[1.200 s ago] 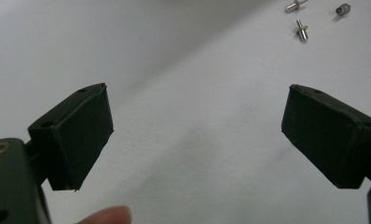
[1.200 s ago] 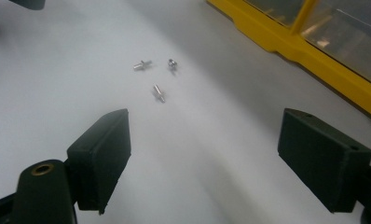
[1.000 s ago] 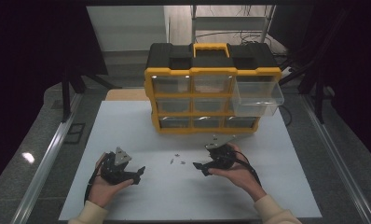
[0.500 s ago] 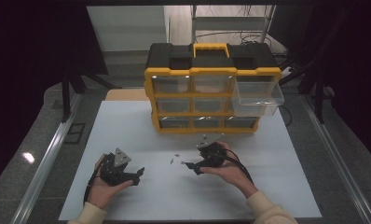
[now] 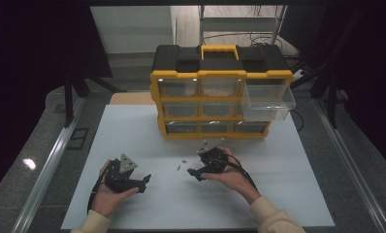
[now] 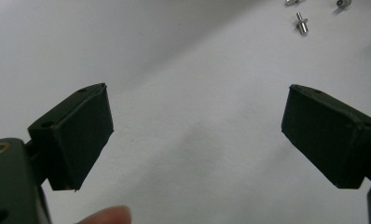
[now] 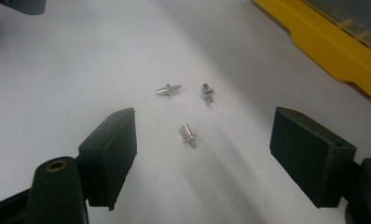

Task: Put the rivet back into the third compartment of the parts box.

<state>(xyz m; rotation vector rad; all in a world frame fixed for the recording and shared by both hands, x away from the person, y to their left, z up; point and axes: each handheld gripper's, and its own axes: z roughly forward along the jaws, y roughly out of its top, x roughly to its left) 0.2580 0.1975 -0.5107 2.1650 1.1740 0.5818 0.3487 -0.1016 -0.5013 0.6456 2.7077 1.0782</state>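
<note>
Left gripper (image 5: pixel 143 181), jaws wide and empty, rests at 7 o'clock on the white table (image 5: pixel 133 136); right gripper (image 5: pixel 193 172), jaws wide and just closing slightly, frames three metal pins (image 7: pixel 188 134) in its own view, mere specks from above, yellow organiser (image 5: pixel 220 97) at 12 o'clock.

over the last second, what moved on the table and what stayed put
The right gripper slid left across the white mat, toward the small metal pins. Its jaws have just been closing a little but stand open, the nearest pin lying loose ahead of them, untouched. The left gripper stayed where it was, open, holding nothing. The yellow drawer box, its one drawer pulled out, did not move.
</note>
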